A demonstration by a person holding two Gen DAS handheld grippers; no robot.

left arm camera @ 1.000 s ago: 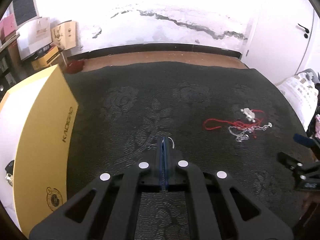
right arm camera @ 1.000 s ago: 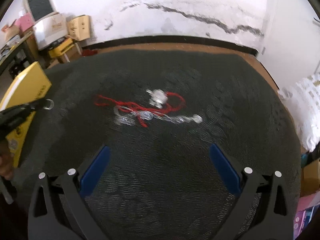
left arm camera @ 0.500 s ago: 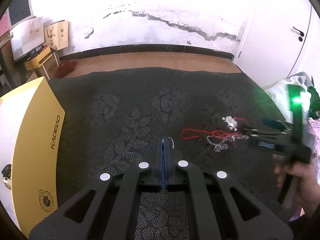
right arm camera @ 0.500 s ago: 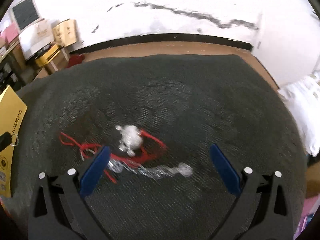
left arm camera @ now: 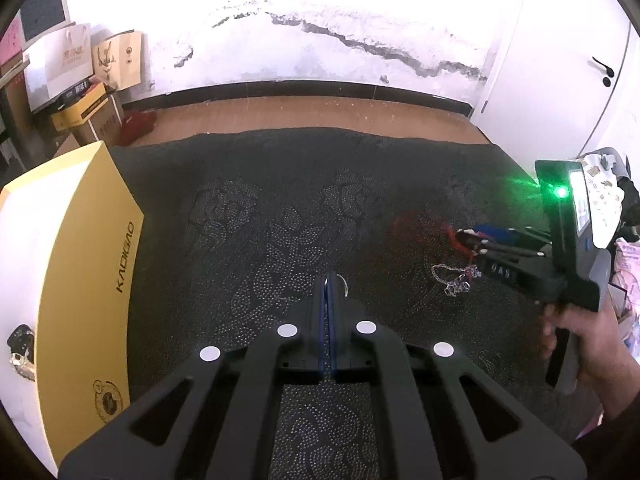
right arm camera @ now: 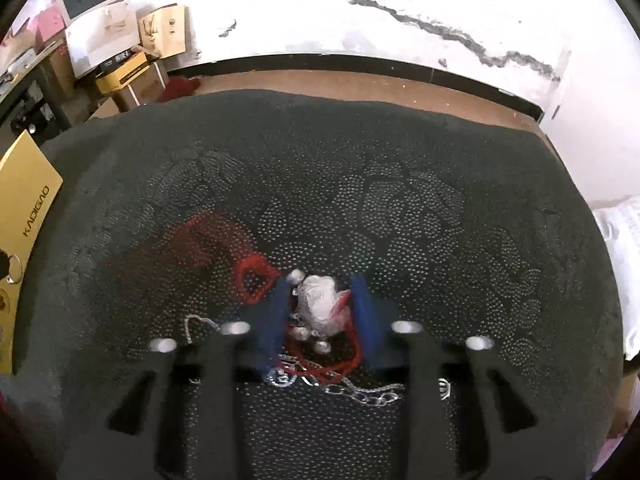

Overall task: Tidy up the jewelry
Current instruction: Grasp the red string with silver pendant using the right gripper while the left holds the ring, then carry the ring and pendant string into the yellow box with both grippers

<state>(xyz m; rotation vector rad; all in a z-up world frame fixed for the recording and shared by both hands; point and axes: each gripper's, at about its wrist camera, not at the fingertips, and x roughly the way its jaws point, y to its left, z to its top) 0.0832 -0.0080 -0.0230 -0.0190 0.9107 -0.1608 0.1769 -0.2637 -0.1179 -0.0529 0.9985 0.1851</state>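
Right gripper (right arm camera: 322, 312) sits low over the dark cloth (right arm camera: 360, 184), blue pads drawn narrow on either side of a white pendant (right arm camera: 320, 306); pads look to touch it, but motion blur leaves a firm grip unconfirmed. Pendant is a pale, lumpy, roughly oval piece, long axis running away from the camera along the fingers, small silver beads at its near and far ends. It hangs on a red cord (right arm camera: 252, 280), which loops out to the left of the pads and trails back under them. A silver chain (right arm camera: 368, 394) lies on the cloth just behind the pads, long axis left to right. In the left view the chain (left arm camera: 454, 280) lies in a loose heap just beside the right gripper (left arm camera: 466, 236). Left gripper (left arm camera: 328, 292) has pads pressed together on a thin silver ring (left arm camera: 343, 283), which pokes out at the tip. Yellow box (left arm camera: 80, 280) stands at the cloth's left edge.
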